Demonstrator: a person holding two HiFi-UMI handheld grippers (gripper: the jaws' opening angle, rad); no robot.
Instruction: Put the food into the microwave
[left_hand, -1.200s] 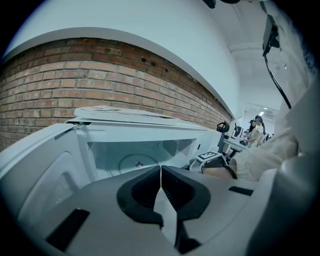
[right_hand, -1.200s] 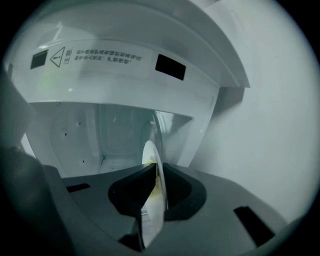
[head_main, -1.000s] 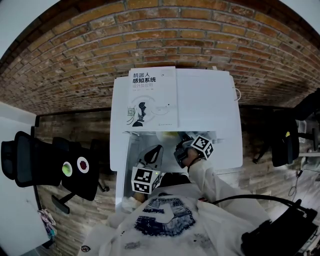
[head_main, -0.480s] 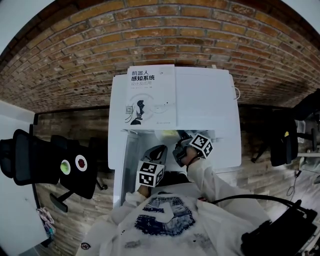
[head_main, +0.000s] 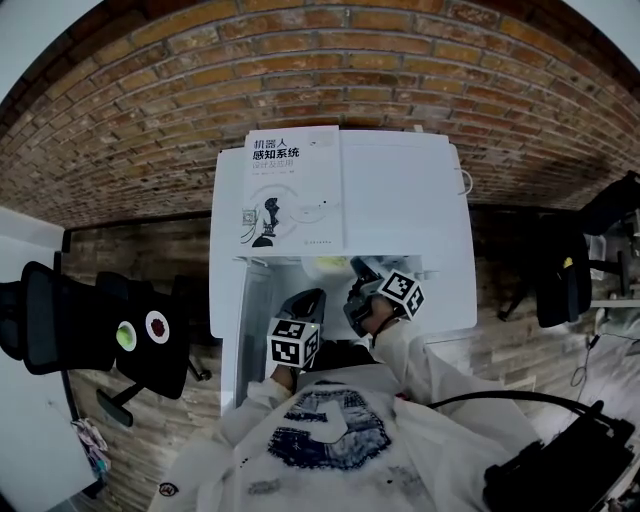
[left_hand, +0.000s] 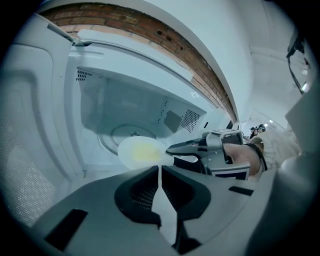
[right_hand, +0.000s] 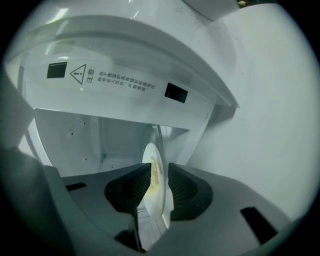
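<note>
Right hand-held gripper (right_hand: 159, 186) is held at the open microwave (head_main: 400, 200) mouth, jaws clamped on the rim of a white plate (left_hand: 140, 151) with yellowish food (left_hand: 144, 150). The plate is seen just in front of the glass turntable (left_hand: 116, 134), over the cavity floor. Left hand-held gripper (left_hand: 160, 172) is held at 7 o'clock of the right one, jaws together, nothing gripped. The door (left_hand: 30, 165) is swung out at 9 o'clock. A book (head_main: 295, 190) lies on the microwave top; brick wall (head_main: 300, 60) at 12 o'clock, black chair (head_main: 60, 320) at 9.
</note>
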